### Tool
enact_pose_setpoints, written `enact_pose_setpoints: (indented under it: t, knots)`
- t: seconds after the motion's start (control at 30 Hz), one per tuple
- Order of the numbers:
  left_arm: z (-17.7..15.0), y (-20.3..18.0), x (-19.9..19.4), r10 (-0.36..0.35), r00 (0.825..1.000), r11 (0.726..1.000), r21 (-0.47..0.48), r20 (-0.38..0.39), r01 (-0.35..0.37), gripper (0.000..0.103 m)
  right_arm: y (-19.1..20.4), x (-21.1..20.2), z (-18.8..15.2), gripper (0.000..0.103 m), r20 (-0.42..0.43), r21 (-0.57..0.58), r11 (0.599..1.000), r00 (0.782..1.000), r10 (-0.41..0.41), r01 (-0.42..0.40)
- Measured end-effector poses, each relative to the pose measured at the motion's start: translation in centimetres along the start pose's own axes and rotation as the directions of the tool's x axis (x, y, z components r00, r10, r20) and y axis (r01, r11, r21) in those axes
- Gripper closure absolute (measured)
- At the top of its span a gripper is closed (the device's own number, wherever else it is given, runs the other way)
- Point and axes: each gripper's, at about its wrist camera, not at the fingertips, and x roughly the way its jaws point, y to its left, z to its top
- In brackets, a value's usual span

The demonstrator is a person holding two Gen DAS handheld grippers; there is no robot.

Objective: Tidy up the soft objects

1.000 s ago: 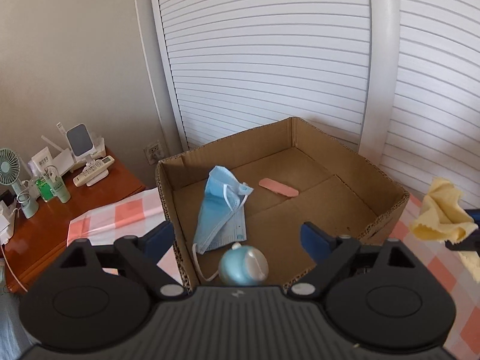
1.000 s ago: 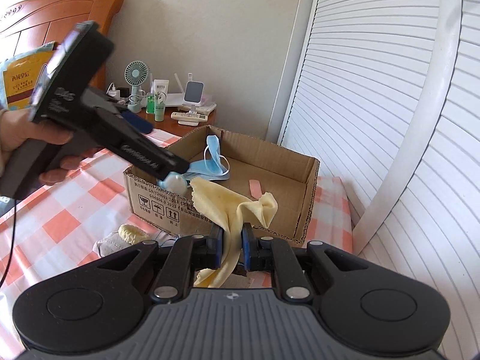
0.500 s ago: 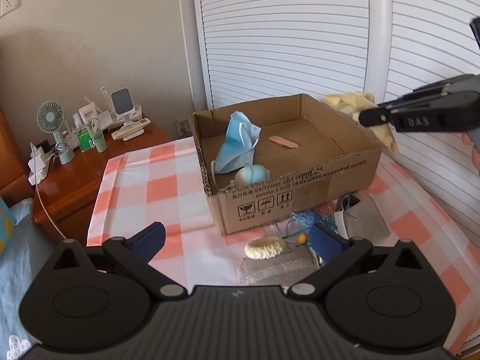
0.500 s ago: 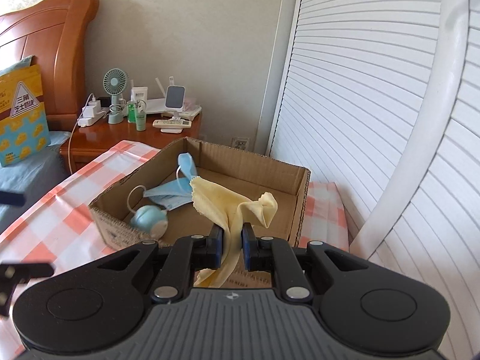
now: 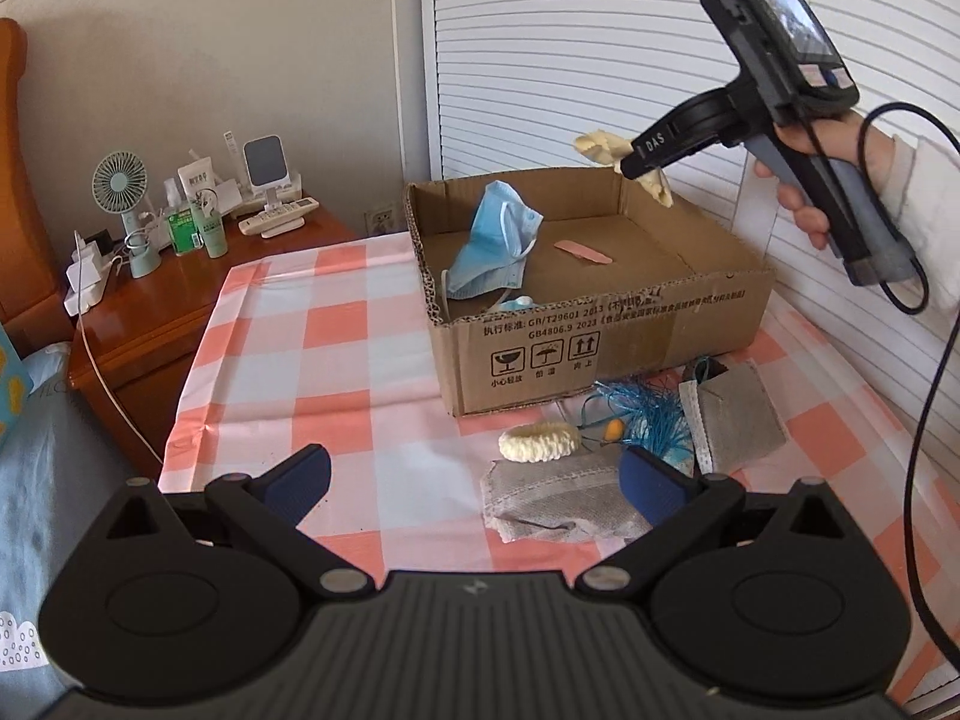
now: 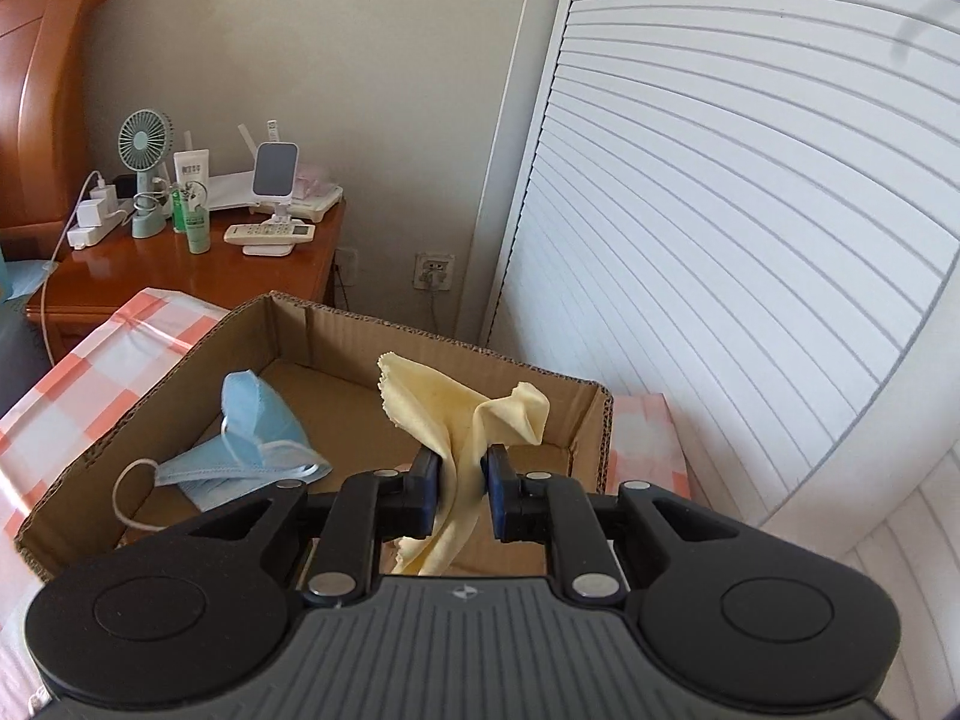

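Note:
My right gripper (image 6: 462,474) is shut on a yellow cloth (image 6: 456,414) and holds it above the far right corner of an open cardboard box (image 6: 180,378); the cloth also shows in the left wrist view (image 5: 600,147), above the box (image 5: 600,336). A blue face mask (image 5: 495,246) and a pink strip (image 5: 582,252) lie inside the box. My left gripper (image 5: 474,480) is open and empty, low over the checked tablecloth. In front of the box lie a cream knitted ring (image 5: 540,441), two grey pouches (image 5: 558,498) and a blue stringy tangle (image 5: 648,414).
A wooden nightstand (image 5: 180,294) at the left carries a small fan (image 5: 120,180), bottles and a remote. White louvred doors (image 6: 720,210) stand behind the box. A cable (image 5: 924,420) hangs from the right gripper's handle at the table's right edge.
My left gripper has drawn back from the box and stands low over the table front. My right gripper has carried the yellow cloth forward over the box's far right corner.

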Motion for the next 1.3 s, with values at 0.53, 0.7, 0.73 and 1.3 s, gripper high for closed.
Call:
enact_pose_setpoints:
  t: [0.53, 0.7, 0.73, 1.3]
  knots:
    - [-0.8, 0.1, 0.1, -0.016, 0.999, 1.000, -0.011, -0.031, 0.016, 0.001, 0.7, -2.9, -1.9, 0.000, -0.028, 0.012, 1.000, 1.000, 0.004, -0.004]
    - [-1.0, -0.3, -0.8, -0.022, 1.000, 1.000, 0.003, -0.013, 0.022, 0.001, 0.9, -5.6, -3.8, 0.000, -0.044, 0.022, 0.999, 0.998, -0.035, 0.036]
    - [-1.0, -0.4, -0.9, -0.024, 1.000, 1.000, 0.004, -0.011, 0.024, 0.001, 0.9, -6.3, -4.3, 0.000, -0.048, 0.021, 0.999, 0.998, -0.046, 0.047]
    - [-1.8, 0.1, -2.0, -0.032, 0.999, 0.999, -0.007, 0.006, 0.032, 0.001, 1.7, -6.8, -11.9, 0.000, -0.178, 0.204, 0.974, 0.982, -0.063, 0.100]
